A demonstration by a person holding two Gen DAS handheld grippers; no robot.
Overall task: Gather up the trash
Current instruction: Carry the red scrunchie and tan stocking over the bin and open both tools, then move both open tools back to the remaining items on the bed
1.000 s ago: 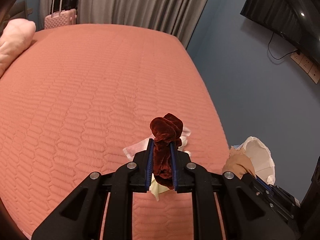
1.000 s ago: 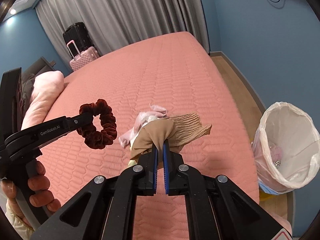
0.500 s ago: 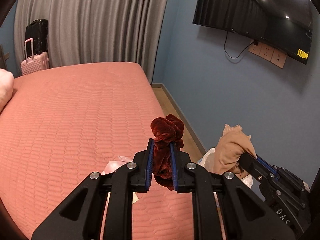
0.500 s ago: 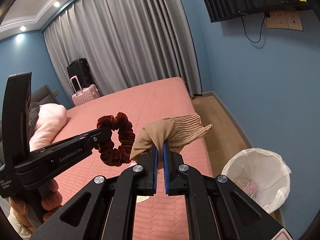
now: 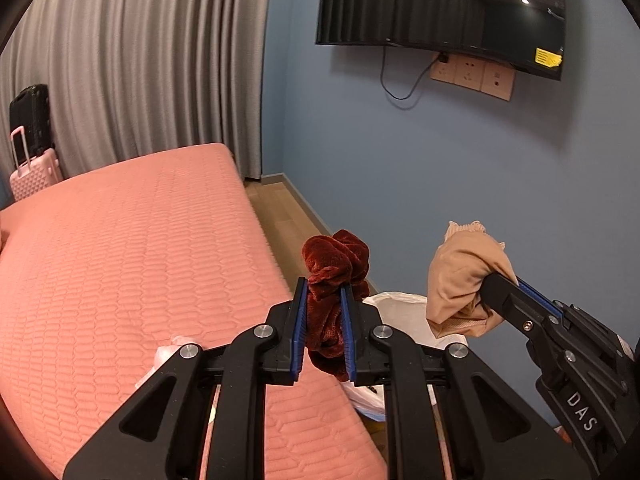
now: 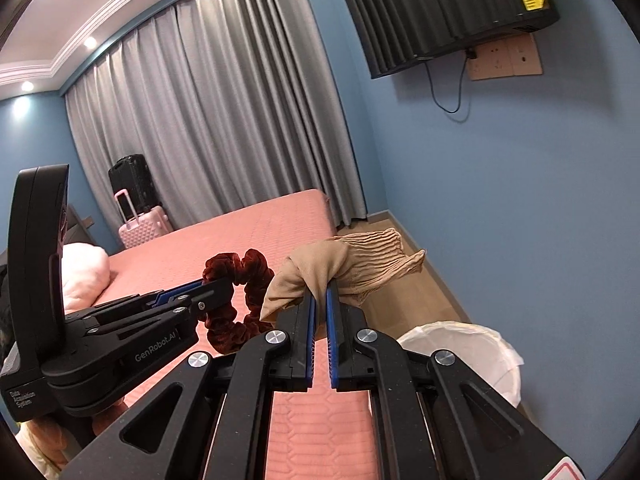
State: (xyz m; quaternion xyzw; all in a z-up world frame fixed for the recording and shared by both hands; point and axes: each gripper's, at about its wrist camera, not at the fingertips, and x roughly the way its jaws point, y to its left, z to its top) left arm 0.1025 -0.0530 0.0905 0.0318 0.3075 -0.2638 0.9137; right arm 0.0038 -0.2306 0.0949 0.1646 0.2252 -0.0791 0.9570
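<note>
My left gripper is shut on a dark red velvet scrunchie, which hangs from its blue pads. From the right wrist view the same scrunchie dangles at the tip of the left gripper. My right gripper is shut on a tan stocking; in the left wrist view the stocking bunches around that gripper. A bin lined with a white bag stands on the floor beside the bed, below and to the right of both grippers. Its bag is partly hidden behind the left fingers.
The pink quilted bed fills the left, with pale crumpled tissue near its edge. A pink suitcase and a black one stand by grey curtains. A television hangs on the blue wall. A pink pillow lies at far left.
Both grippers have risen and swung right, away from the bed toward the wall and bin, each keeping its item. The tissue pile dropped low in view.
</note>
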